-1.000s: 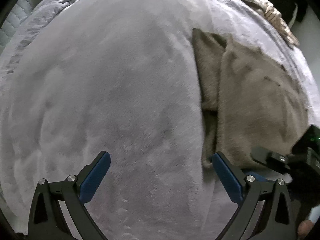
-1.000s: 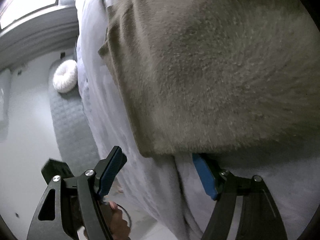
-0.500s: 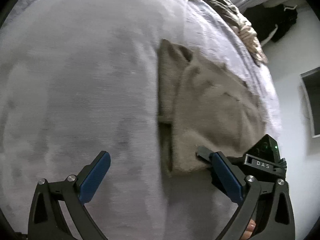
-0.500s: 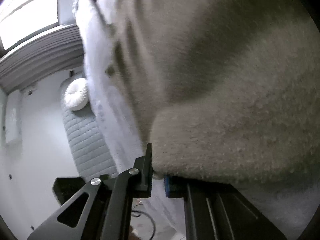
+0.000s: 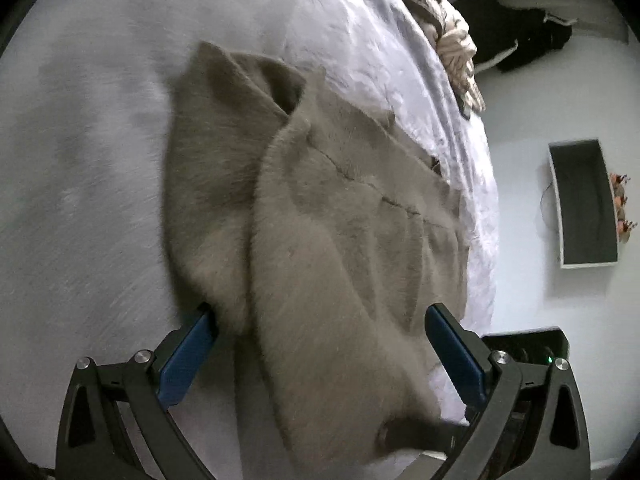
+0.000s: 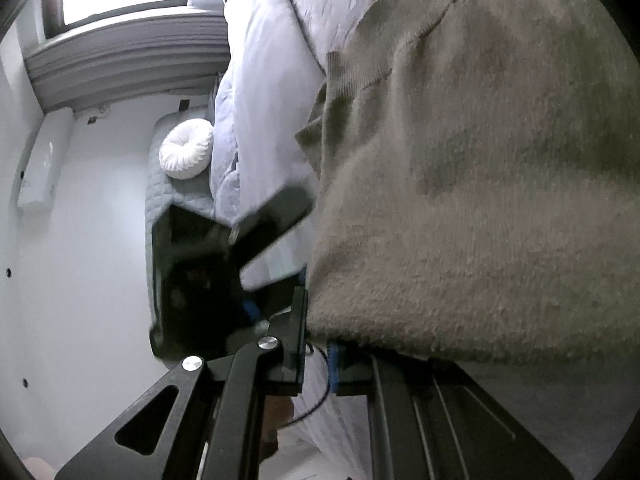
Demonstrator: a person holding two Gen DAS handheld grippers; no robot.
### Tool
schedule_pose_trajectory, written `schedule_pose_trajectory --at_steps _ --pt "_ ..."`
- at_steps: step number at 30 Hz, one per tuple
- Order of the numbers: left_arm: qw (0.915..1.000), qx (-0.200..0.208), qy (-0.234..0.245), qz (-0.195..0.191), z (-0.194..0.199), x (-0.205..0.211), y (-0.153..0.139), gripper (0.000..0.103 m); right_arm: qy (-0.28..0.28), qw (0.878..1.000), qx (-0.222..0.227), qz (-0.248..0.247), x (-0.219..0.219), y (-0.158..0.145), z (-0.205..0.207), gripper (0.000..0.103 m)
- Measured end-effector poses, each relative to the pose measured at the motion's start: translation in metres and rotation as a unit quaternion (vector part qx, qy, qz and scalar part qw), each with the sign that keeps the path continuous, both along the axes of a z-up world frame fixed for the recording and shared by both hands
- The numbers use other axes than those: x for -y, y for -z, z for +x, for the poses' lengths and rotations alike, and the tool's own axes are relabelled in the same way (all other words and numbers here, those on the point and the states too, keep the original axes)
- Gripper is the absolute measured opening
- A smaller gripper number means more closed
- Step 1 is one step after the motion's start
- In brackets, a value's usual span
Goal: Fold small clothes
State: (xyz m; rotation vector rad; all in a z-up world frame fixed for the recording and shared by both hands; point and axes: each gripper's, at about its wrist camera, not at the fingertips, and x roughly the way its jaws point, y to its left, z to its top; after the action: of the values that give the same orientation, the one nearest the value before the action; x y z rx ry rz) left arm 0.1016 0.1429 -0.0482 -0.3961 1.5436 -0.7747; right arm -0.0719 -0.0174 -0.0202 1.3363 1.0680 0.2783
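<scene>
Nearest us, our right gripper (image 6: 318,354) is clenched on the near hem of the taupe sweater (image 5: 344,240), lifting it for a fold. Our left gripper (image 5: 320,344) stands released, straddling the other near corner at six o'clock; we judge it must close there next. The knit is fuzzy, thick and limp, lying on the pale grey blanket (image 5: 88,168) toward twelve o'clock.

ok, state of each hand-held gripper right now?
Left hand-held gripper: open, straddling the taupe fuzzy sweater.
Right hand-held gripper: shut on the sweater's edge.
</scene>
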Motion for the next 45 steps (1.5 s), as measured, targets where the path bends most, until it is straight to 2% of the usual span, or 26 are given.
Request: schedule_pose_trajectory --at_steps 3,7,10,12,14,15,16,18,19,20,21,22,23,24,25,28,31,33,36,40,45 --pt "1.0000 0.005 0.003 0.000 0.004 0.015 -0.003 0.102 -0.015 1.000 -0.006 -0.006 -0.005 0.003 0.002 0.009" --pt "0.9980 0.054 0.032 0.008 0.000 0.042 -0.021 0.102 -0.035 0.999 -0.014 -0.015 -0.006 0.005 -0.002 0.009" --pt "0.9934 0.091 0.056 0.043 -0.002 0.059 -0.020 0.102 -0.067 0.997 -0.032 -0.028 -0.008 0.006 -0.004 0.009" --pt "0.9912 0.094 0.054 0.075 -0.001 0.061 -0.009 0.102 -0.096 0.993 -0.051 -0.049 -0.008 0.004 -0.010 0.013" --pt "0.9903 0.089 0.048 0.095 0.000 0.057 0.002 0.093 -0.123 0.988 -0.062 -0.073 -0.003 -0.001 -0.017 0.013" --pt "0.9901 0.086 0.046 0.101 0.000 0.055 0.006 0.091 -0.130 0.985 -0.068 -0.087 0.001 -0.003 -0.019 0.017" --pt "0.9898 0.084 0.043 0.107 0.001 0.054 0.009 0.091 -0.134 0.983 -0.073 -0.103 0.008 -0.007 -0.021 0.025" --pt "0.9883 0.089 0.044 0.115 0.001 0.053 0.012 0.078 -0.122 0.980 -0.076 -0.134 0.030 -0.015 -0.024 0.076" --pt "0.9861 0.092 0.049 0.129 0.001 0.055 0.014 0.067 -0.113 0.980 -0.071 -0.145 0.039 -0.019 -0.025 0.078" --pt "0.9837 0.096 0.052 0.143 0.001 0.056 0.015 0.045 -0.101 0.980 -0.063 -0.160 0.051 -0.025 -0.025 0.078" --pt "0.9823 0.099 0.054 0.150 0.000 0.056 0.016 0.035 -0.088 0.978 -0.058 -0.179 0.061 -0.030 -0.024 0.075" --pt "0.9825 0.097 0.053 0.150 0.001 0.057 0.016 0.033 -0.071 0.975 -0.056 -0.205 0.074 -0.035 -0.021 0.071" --pt "0.9822 0.101 0.051 0.150 0.001 0.058 0.014 0.031 -0.060 0.972 -0.056 -0.221 0.083 -0.038 -0.017 0.052" --pt "0.9810 0.111 0.053 0.150 -0.001 0.060 0.010 0.031 -0.048 0.969 -0.059 -0.235 0.095 -0.037 -0.011 0.020" --pt "0.9801 0.117 0.053 0.151 -0.002 0.061 0.006 0.031 -0.041 0.967 -0.064 -0.242 0.102 -0.035 -0.007 0.010" --pt "0.9766 0.141 0.061 0.151 -0.007 0.066 -0.008 0.031 -0.035 0.958 -0.079 -0.272 0.112 -0.021 0.009 0.007" --pt "0.9761 0.152 0.057 0.144 -0.007 0.067 -0.022 0.030 -0.064 0.953 -0.105 -0.278 0.116 0.016 0.006 0.007" --pt "0.9772 0.155 0.050 0.136 -0.008 0.071 -0.033 0.029 -0.074 0.953 -0.108 -0.273 0.115 0.031 0.005 0.005" --pt "0.9738 0.179 0.053 0.130 -0.012 0.088 -0.056 0.028 -0.071 0.957 -0.096 -0.264 0.119 0.029 0.003 0.005" --pt "0.9662 0.221 0.070 0.113 -0.023 0.124 -0.092 0.028 -0.065 0.970 -0.075 -0.222 0.138 0.027 -0.024 0.005" --pt "0.9504 0.272 0.125 0.083 -0.049 0.197 -0.131 0.028 -0.022 0.977 -0.054 -0.206 0.164 0.014 -0.057 0.005"
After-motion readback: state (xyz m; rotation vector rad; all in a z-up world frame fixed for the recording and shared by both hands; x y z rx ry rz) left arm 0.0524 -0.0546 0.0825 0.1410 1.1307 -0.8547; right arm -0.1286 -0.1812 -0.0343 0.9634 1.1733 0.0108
